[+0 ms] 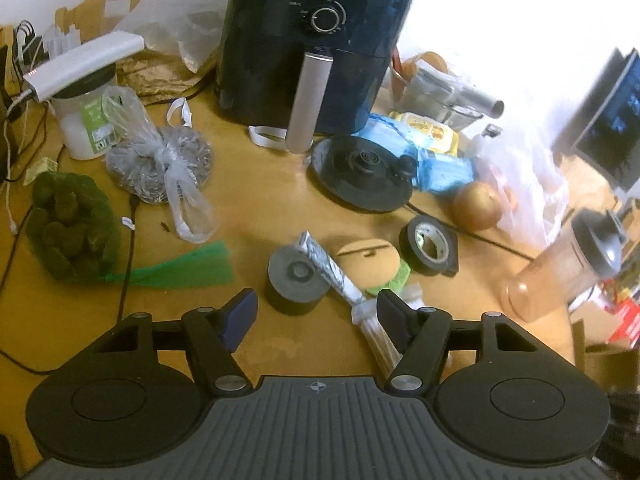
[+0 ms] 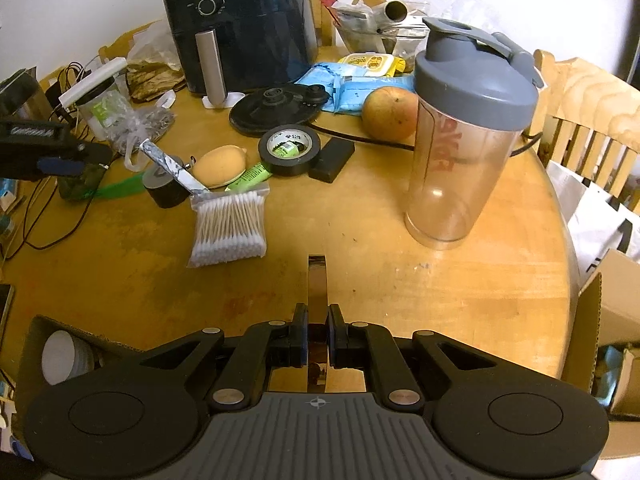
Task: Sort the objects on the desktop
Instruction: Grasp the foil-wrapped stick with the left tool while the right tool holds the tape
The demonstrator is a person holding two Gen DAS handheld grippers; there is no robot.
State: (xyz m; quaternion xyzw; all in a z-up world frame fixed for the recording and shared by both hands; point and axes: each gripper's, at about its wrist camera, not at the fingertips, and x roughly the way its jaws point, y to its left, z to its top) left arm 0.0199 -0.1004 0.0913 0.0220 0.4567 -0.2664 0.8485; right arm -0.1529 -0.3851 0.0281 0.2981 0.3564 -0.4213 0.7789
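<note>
My left gripper (image 1: 316, 304) hangs open just above the wooden table (image 1: 260, 208). A grey cylinder (image 1: 295, 280) stands right in front of its open jaws, with nothing between the pads. A bag of cotton swabs (image 1: 374, 330) lies against the right finger (image 1: 394, 314), and the same bag (image 2: 228, 224) shows in the right wrist view. Beyond it lie a beige sponge (image 1: 370, 262) and a black tape roll (image 1: 428, 244). My right gripper (image 2: 318, 316) is shut on a thin shiny metal strip (image 2: 317, 280) that sticks out forward over the table.
A dark air fryer (image 1: 308, 40), a kettle base (image 1: 360, 174) and blue packets (image 1: 432, 160) fill the back. A clear shaker bottle (image 2: 460, 140) stands at the right beside an apple (image 2: 390, 112). Bags (image 1: 160, 160), a green net sack (image 1: 68, 224) and cables (image 1: 128, 248) lie left. Cardboard boxes (image 2: 608, 312) sit beyond the table's edge.
</note>
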